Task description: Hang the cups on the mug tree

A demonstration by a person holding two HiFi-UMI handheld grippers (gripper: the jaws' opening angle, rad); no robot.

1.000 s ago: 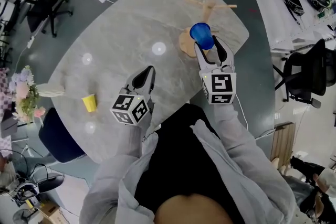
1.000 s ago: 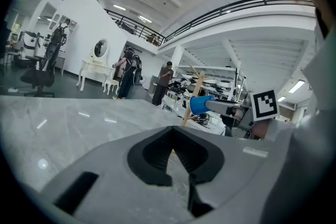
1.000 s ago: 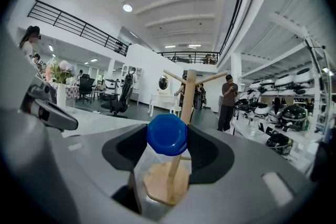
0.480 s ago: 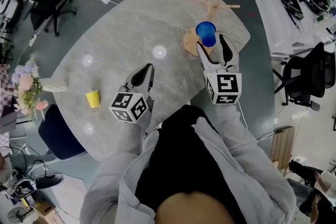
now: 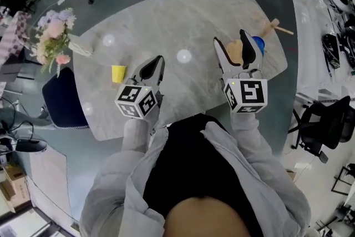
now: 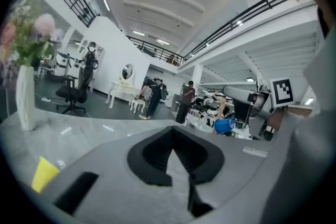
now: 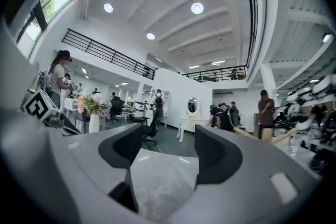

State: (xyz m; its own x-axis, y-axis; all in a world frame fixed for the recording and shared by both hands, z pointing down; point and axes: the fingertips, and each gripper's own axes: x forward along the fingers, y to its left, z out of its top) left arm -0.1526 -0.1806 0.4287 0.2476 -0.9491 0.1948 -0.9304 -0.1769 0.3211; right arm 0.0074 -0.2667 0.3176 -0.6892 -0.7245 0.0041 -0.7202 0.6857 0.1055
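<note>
Your right tool, jaws just spread and empty, hovers beside the blue plastic cup on the wooden mug tree; your left tool is pressed together.

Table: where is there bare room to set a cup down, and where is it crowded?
Bare: the middle of the table, between the yellow cup and the mug tree. Crowded: the right end, around mug tree and blue cup.

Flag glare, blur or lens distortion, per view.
Head view: two ceiling-light reflections glare on the marble table; otherwise sharp. Left gripper view: heavy fisheye, black corners, yellow cup soft near the edge. Right gripper view: same fisheye, ceiling lamps blown out.
</note>
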